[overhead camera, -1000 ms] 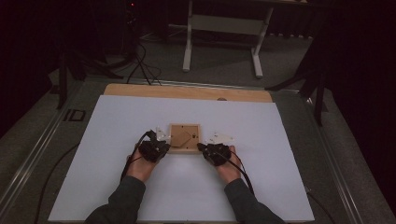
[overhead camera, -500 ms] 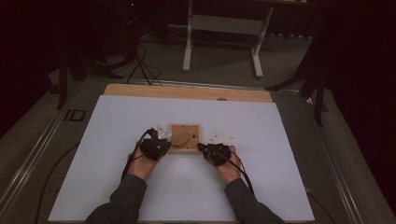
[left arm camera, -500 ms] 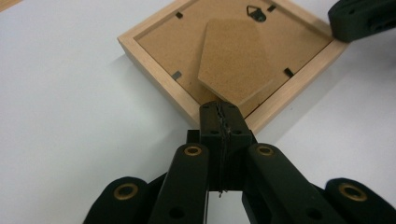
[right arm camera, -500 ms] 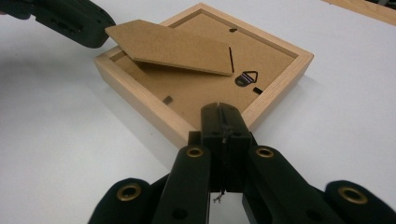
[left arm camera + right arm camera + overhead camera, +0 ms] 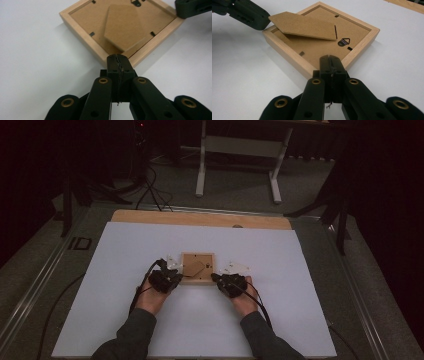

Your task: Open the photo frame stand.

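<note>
both grippers, left gripper point(image 5: 117, 58) and right gripper point(image 5: 330, 60), rest with jaws closed empty at the picture frame point(image 5: 198, 268).

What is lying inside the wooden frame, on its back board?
A brown stand flap lies tilted on the back board of the wooden frame, beside a hanger. Anything beneath the board is covered.

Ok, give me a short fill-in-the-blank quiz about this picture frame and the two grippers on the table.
1. The wooden picture frame lies with its ____ side facing up.
2. The jaws of the left gripper are ____.
3. The right gripper rests at a ____ of the frame.
4. The cardboard stand on the frame's back is ____ at its free end.

Missing words: back; shut; corner; lifted
</note>
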{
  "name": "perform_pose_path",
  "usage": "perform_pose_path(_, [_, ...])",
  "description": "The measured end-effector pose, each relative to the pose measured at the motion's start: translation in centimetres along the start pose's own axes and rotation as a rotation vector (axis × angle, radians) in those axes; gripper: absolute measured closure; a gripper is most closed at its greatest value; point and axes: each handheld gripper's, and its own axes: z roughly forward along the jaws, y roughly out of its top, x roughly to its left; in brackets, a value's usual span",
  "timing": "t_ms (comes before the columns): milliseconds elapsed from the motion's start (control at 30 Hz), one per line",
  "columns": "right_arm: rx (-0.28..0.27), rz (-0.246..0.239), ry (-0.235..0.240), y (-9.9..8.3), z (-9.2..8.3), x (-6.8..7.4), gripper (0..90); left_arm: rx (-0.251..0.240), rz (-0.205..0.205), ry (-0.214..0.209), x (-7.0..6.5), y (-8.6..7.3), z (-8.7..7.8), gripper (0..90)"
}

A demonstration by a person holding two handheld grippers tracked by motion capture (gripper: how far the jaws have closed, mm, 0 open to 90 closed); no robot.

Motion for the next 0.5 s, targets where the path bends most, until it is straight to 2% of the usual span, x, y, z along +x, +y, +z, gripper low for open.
perform_pose_path(167, [0.000, 0.000, 0.000, 0.0, 0.0, 0.0, 89.6, -0.003, 0.004, 0.000, -0.3, 0.5, 0.2, 89.5])
perform_pose_path(300, [0.000, 0.001, 0.002, 0.0, 0.0, 0.0, 89.7, -0.028, -0.022, -0.009, -0.2, 0.8, 0.1, 89.5])
perform_pose_path(433, [0.000, 0.002, 0.002, 0.0, 0.0, 0.0, 89.7, -0.081, -0.042, -0.014, -0.1, 1.9, -0.4, 87.5])
perform_pose_path(500, [0.000, 0.002, 0.001, 0.0, 0.0, 0.0, 89.7, -0.086, -0.054, -0.032, 0.1, 2.2, -0.5, 85.4])
